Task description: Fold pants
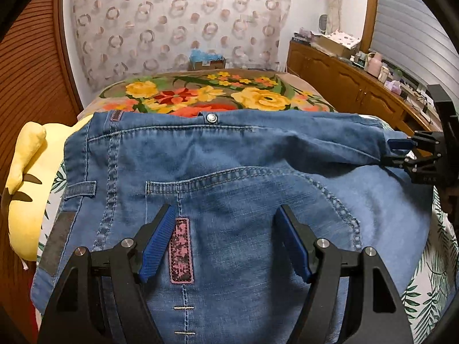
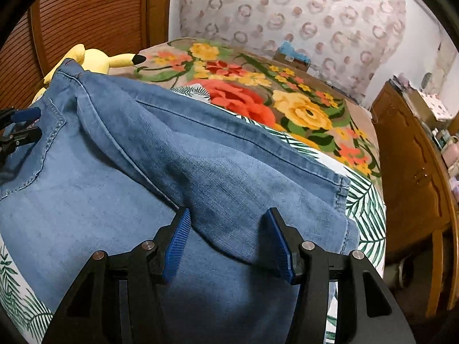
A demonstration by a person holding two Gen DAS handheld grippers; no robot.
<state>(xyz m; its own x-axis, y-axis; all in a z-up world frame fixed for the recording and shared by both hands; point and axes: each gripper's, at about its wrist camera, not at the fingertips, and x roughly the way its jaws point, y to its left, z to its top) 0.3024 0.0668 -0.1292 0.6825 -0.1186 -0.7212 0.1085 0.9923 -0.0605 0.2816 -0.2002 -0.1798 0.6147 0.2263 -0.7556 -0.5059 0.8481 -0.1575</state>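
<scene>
1. Jeans [image 1: 229, 154] are lying flat on the bed [image 1: 258, 91], long axis running left-right across frame.
2. Left gripper [image 1: 226, 215] is hovering released over the back pocket.
3. Right gripper [image 2: 228, 218] is straddling a leg fold, lower centre, pads not pressing.

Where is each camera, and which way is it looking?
Left wrist: sits on the left gripper, looking down at the jeans waist end; its own open jaws show, and the right gripper at the edge.
Right wrist: sits on the right gripper, looking at the leg ends; its open jaws show.
Shared: jeans, blanket, yellow plush.
</scene>
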